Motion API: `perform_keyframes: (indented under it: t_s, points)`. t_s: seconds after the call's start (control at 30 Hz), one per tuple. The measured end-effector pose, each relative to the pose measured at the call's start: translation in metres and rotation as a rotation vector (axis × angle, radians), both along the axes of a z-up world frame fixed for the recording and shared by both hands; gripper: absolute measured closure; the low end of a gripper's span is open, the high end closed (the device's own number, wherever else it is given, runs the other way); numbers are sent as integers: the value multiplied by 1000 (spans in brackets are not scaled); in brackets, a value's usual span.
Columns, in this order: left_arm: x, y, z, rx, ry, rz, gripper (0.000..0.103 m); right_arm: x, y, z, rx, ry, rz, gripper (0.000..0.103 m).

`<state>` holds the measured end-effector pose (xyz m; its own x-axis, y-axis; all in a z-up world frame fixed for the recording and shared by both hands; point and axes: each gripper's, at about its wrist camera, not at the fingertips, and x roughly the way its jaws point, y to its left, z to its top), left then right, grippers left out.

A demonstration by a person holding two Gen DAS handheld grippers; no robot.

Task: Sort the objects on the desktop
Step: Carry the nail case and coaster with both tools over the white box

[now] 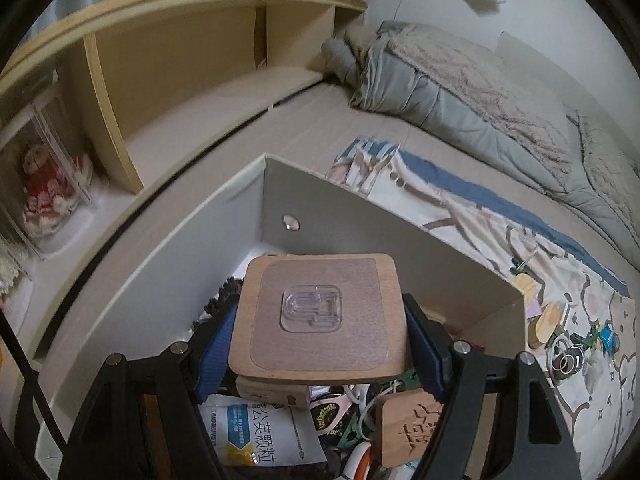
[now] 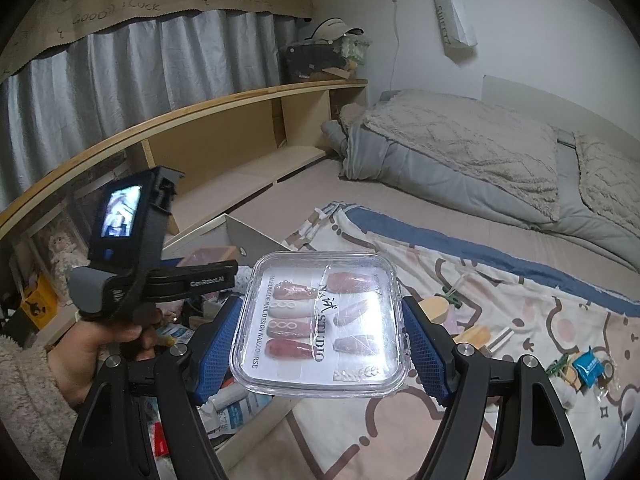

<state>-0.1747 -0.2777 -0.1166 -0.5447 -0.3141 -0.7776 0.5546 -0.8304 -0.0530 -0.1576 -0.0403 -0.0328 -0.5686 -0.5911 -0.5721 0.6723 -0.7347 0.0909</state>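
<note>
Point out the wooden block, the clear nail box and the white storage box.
wooden block [image 1: 320, 316]: left wrist view, top face.
clear nail box [image 2: 320, 320]: right wrist view, lid centre.
white storage box [image 1: 400, 236]: left wrist view, inner wall.

A home bedroom: rumpled bed [image 2: 460, 152], grey curtains [image 2: 120, 76], wooden bedside shelving [image 1: 180, 60] with a doll [image 1: 44, 196].

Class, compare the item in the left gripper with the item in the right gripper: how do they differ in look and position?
The wooden block is opaque, with a clear adhesive hook stuck on top; the plastic case is transparent and shows press-on nails inside. The wooden block hangs over the cluttered white box; the plastic case is over the patterned cloth. Both are flat rounded squares clamped between blue pads.
</note>
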Motion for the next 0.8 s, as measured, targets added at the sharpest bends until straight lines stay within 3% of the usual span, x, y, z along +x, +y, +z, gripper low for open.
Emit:
perform_keyframes:
  t_s: [0.33, 0.37, 0.47, 0.8]
  points:
    - [-7, -7, -18, -29, -81, 63, 26, 2, 0, -2, 5, -2, 7, 25]
    - [-7, -6, -18, -39, -84, 67, 23, 2, 0, -2, 6, -1, 7, 25]
    - [-5, -4, -14, -58, -62, 63, 12, 2, 0, -2, 7, -1, 10, 25]
    - [2, -4, -5, -38, -31, 36, 11, 3, -7, -8, 15, -8, 21, 25]
